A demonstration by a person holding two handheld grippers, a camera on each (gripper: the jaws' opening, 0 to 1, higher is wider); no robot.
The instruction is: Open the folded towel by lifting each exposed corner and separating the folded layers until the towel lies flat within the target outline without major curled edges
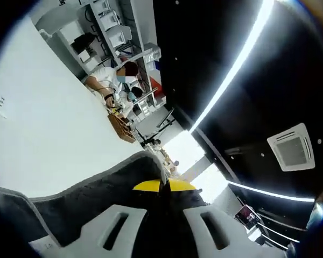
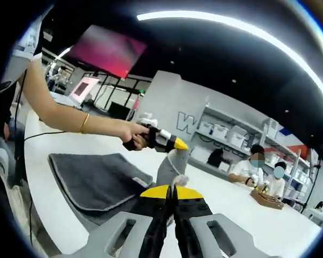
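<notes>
Right gripper view: left gripper (image 2: 178,145) pinching and lifting a corner of grey towel (image 2: 97,180) off white surface (image 2: 258,226); right gripper (image 2: 173,196) fingers closed, gripping towel edge.

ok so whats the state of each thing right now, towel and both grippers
towel: dark grey, partly folded on the white table, one corner lifted up off it
left gripper: shut on the lifted towel corner, held above the table by the person's hand
right gripper: jaws shut, yellow tips together, seemingly pinching a towel edge
</notes>
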